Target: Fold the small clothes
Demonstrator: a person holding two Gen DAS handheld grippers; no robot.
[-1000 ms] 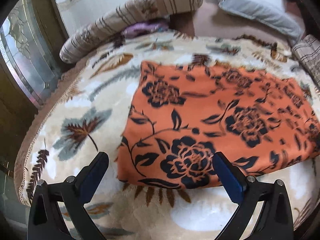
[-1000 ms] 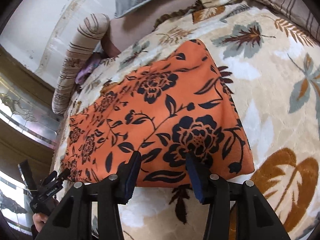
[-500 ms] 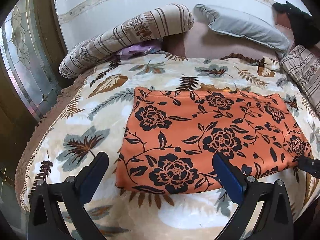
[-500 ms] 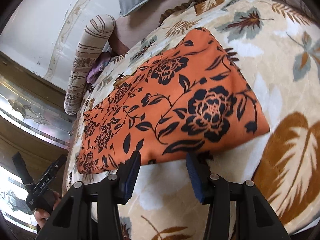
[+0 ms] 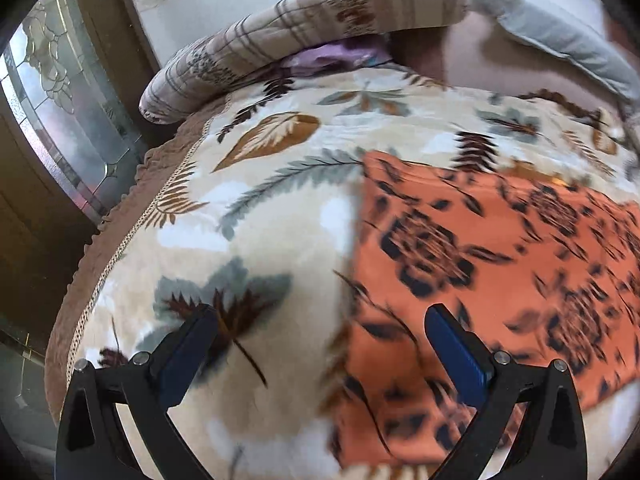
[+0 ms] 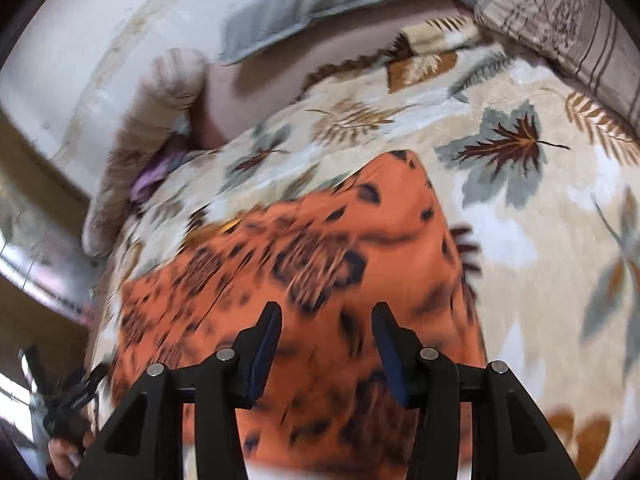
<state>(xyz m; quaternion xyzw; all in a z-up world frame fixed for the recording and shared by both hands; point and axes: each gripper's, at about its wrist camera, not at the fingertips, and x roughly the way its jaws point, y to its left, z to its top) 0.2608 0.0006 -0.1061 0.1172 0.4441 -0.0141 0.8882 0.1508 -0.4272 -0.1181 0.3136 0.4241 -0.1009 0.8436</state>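
Left wrist view: one orange cloth (image 5: 500, 264) lies on one blanket (image 5: 248, 240); left gripper (image 5: 320, 316) gapes wide, empty. Right gripper (image 6: 326, 310) half-spread, empty, over cloth.

Soft daylight, heavy motion blur

Leaf-print blanket (image 5: 280, 216) covers bed; striped bolster (image 5: 304, 36), grey pillow (image 5: 552, 36) along wall; purple cloth (image 5: 340, 54) under bolster.
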